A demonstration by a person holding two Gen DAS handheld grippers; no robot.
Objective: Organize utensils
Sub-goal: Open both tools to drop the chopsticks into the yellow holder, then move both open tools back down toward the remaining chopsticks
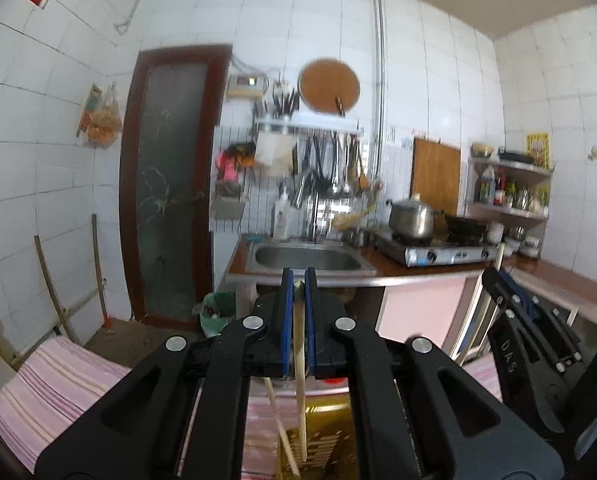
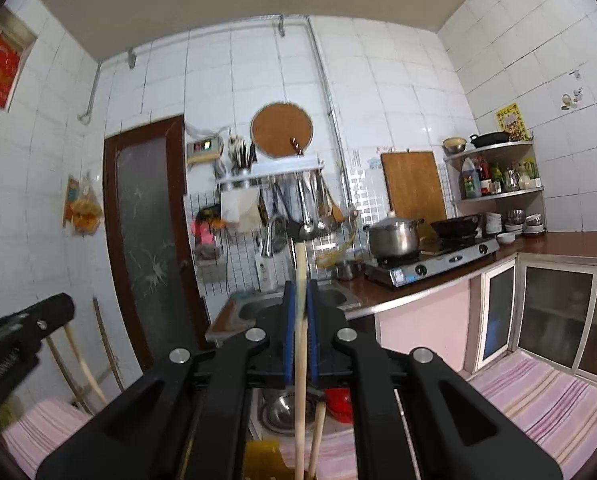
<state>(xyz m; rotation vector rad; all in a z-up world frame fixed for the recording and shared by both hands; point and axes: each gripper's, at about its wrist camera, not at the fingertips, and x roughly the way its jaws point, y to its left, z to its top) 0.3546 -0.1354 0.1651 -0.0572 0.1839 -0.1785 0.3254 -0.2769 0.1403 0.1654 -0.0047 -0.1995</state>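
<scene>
Two tools show, each pressed together on chopsticks: the left tool (image 1: pixel 299 280) pinches one pale chopstick (image 1: pixel 299 360) with a second (image 1: pixel 282 432) slanting beneath it, and the right tool (image 2: pixel 300 292) pinches one chopstick (image 2: pixel 300 320) upright, with another (image 2: pixel 318 436) leaning beside its lower end. Left to right across the white-tiled kitchen stand a brown frosted-glass door (image 1: pixel 166 184), a steel sink (image 1: pixel 306 258) set in the brown desk (image 1: pixel 546 270), one pot (image 1: pixel 412 216) on a gas stove (image 1: pixel 442 252), and a corner shelf (image 1: pixel 510 168) of bottles. Pink-striped cloth (image 1: pixel 46 380) covers the near surface below, and black tool frames block the lower view.
</scene>
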